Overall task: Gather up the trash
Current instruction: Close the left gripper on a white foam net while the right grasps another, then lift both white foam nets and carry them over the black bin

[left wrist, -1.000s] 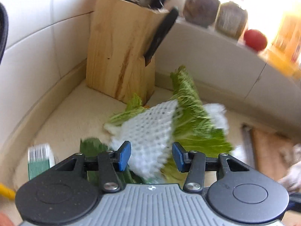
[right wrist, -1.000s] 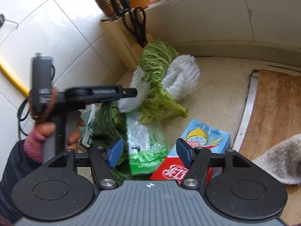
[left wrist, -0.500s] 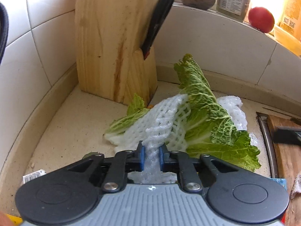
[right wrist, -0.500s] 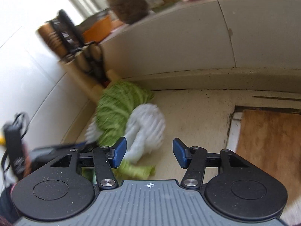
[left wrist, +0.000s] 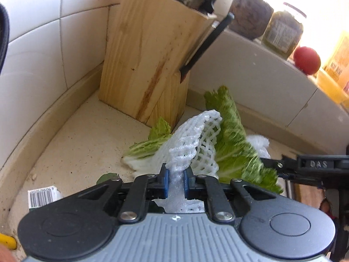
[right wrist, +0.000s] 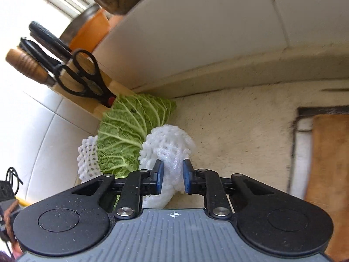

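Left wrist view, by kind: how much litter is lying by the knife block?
White foam nets: 2
Light green cabbage leaves: 2
Dark green leaf scrap: 1
Barcoded packet: 1
Total: 6

knife block (left wrist: 150, 65) in counter corner | cabbage leaf (left wrist: 233, 144) before it, between two foam nets (right wrist: 168, 150)

Two white foam nets flank a green cabbage leaf (right wrist: 128, 135) just in front of the knife block (left wrist: 148, 65); one foam net (left wrist: 192, 144) rises tent-like against the leaf; the other foam net (right wrist: 168, 146) bunches rounded beside it.
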